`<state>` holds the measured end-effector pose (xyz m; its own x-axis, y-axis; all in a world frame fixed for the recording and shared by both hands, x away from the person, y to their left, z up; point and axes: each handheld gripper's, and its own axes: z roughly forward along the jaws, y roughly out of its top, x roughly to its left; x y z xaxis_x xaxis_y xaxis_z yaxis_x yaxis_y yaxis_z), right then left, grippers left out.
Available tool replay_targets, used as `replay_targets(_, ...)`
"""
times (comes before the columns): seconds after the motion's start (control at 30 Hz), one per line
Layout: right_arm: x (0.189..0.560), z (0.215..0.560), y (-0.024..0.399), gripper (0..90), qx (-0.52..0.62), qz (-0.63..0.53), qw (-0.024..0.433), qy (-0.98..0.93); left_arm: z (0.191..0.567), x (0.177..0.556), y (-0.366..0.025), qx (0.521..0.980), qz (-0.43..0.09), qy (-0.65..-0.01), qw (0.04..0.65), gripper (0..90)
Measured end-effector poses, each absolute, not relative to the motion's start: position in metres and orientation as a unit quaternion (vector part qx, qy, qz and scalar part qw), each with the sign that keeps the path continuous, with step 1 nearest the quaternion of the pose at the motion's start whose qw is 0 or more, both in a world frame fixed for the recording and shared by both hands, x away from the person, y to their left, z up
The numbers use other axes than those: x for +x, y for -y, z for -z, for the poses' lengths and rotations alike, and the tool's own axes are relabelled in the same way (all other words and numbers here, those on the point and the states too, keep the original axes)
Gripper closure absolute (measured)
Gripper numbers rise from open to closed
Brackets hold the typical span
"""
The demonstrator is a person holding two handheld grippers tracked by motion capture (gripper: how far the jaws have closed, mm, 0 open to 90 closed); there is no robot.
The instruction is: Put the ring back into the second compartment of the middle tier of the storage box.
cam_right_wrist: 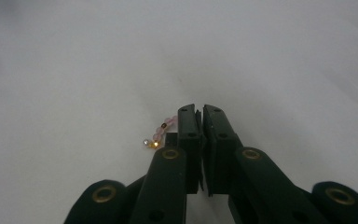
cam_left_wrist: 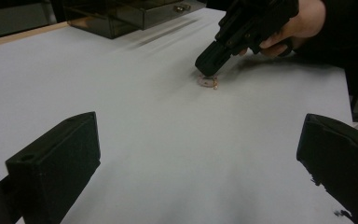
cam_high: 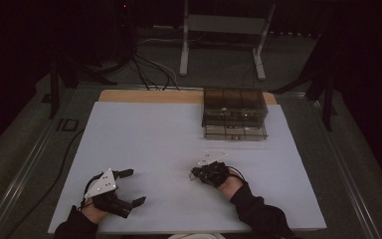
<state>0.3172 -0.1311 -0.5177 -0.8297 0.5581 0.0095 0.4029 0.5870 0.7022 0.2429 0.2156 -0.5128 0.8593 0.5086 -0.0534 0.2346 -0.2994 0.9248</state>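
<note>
Pink beads of a small bracelet [cam_right_wrist: 164, 131] are seen beside the right claw [cam_right_wrist: 199, 112], strung with one dark bead, a silver one and a gold one. Most of the strand is hidden behind the claw's black jaws; only a short curved piece shows at their left side. Whether any bead is actually pinched cannot be told: the jaws are drawn together with only a thin slit between them, tips down on the white counter [cam_high: 149, 144]. In the left gripper view the bracelet [cam_left_wrist: 209, 83] is made out as a blurred, pale ring directly under the right claw [cam_left_wrist: 208, 70], its far part covered. In the high view the bracelet is too small and dim to be found; the right claw [cam_high: 195, 174] is noted near the counter's middle.

The left claw [cam_high: 132, 186] is held with jaws wide apart and nothing between them, near the front left edge, well apart from the right one. Wide bare counter lies between both claws and the smoked-plastic compartment box [cam_high: 235, 113] at the far edge.

The visible strand runs diagonally away from the jaws, gold end nearest the camera; its long axis cannot be judged.
</note>
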Motion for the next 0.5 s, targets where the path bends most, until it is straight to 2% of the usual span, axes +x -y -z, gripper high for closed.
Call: replay_targets(0.5, 0.3141, 0.5106, 0.1321, 87.4, 0.271, -0.369, 0.097, -0.884, 0.5124, 0.2429, -0.2155, 0.795, -0.128, -0.233, 0.546, 0.8)
